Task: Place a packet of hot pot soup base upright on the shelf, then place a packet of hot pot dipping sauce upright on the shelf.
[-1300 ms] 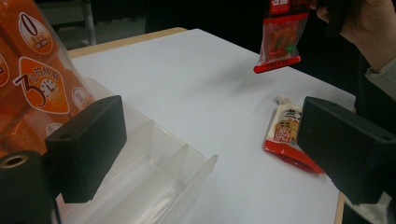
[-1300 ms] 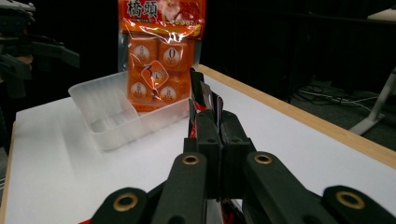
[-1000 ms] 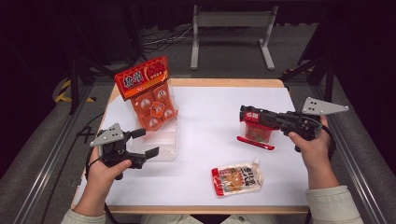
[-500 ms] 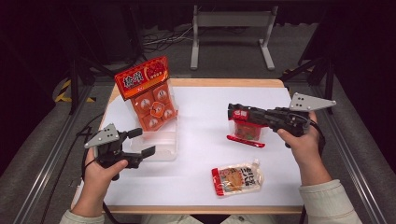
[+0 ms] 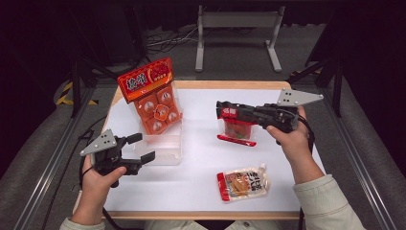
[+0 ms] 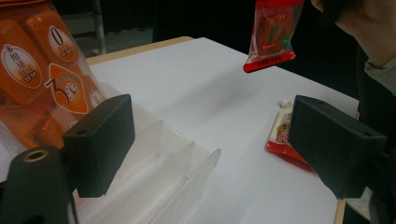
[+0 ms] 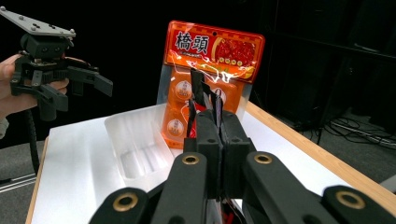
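Observation:
My right gripper (image 5: 223,111) is shut on the top edge of a small red snack packet (image 5: 236,130), which hangs just above the white table top right of centre. In the right gripper view the jaws are pressed together on the packet's top seam (image 7: 201,93). In the left gripper view the same packet (image 6: 273,32) dangles at the top. My left gripper (image 5: 142,147) is held at the table's front left, open, with nothing between its jaws, close to the front of a clear divided tray (image 5: 165,146). A large orange package (image 5: 153,103) stands in the tray's far end.
A second red and white snack packet (image 5: 242,184) lies flat near the table's front edge, right of centre. The white table top (image 5: 201,158) has a wooden rim (image 5: 230,85). A metal stand (image 5: 237,21) is on the floor behind.
My right gripper has carried the hanging packet leftward toward the middle of the table and slightly up. The left hand has hardly moved.

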{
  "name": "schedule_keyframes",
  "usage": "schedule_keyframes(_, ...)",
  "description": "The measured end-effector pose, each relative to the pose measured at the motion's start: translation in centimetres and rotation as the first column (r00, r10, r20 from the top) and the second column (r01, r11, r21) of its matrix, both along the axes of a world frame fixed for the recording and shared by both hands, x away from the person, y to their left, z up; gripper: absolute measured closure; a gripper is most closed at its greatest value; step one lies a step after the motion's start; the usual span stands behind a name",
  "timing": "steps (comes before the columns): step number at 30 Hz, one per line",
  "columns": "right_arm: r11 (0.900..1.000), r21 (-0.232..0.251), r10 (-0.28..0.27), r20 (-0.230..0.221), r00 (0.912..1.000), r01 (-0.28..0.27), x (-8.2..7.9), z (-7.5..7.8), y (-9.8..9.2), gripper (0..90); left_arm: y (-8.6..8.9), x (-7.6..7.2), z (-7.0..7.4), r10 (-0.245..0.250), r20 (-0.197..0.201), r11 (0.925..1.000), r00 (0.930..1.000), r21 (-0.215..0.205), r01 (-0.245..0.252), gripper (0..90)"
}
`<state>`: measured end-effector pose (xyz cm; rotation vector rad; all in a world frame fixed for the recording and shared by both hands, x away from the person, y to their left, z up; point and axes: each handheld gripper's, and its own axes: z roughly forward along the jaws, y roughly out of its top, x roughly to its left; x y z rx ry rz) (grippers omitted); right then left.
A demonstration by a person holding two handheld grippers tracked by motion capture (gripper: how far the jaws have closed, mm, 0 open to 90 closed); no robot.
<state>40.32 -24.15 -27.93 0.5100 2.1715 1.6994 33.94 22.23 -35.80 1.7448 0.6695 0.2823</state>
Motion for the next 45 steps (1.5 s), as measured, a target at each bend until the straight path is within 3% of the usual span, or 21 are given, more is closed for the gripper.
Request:
schedule_keyframes(15, 0.998, -0.050, 0.039, -0.003, 0.9992, -0.039, 1.6, 0.4, 4.0, 89.4, 0.3, 0.0, 0.0, 0.010, -0.002, 0.9998, 0.9999, -0.016, -0.010, 15.7)
schedule_keyframes(22, 0.998, -0.026, 0.059, -0.008, 0.9982, -0.059, 2.6, 0.0, 5.9, 89.4, 0.7, -0.5, 0.0, 0.023, 0.000, 0.9996, 0.9997, -0.019, -0.023, 15.7)
schedule_keyframes(27, 0.996, -0.017, 0.085, 0.019, 0.9962, -0.085, 3.4, -0.5, 7.8, 89.5, 1.3, -1.0, 0.0, 0.043, 0.002, 0.9989, 0.9991, -0.019, -0.043, 15.7)
schedule_keyframes(33, 0.990, -0.023, 0.141, 0.026, 0.9896, -0.141, 4.2, -0.9, 11.0, 89.4, 1.8, -1.5, -0.2, 0.061, -0.005, 0.9978, 0.9981, -0.024, -0.061, 15.7)
schedule_keyframes(45, 0.980, -0.007, 0.198, 0.025, 0.9798, -0.198, 4.9, -1.7, 14.7, 89.4, 2.1, -1.6, -0.3, 0.063, -0.010, 0.9975, 0.9979, -0.032, -0.064, 15.6)
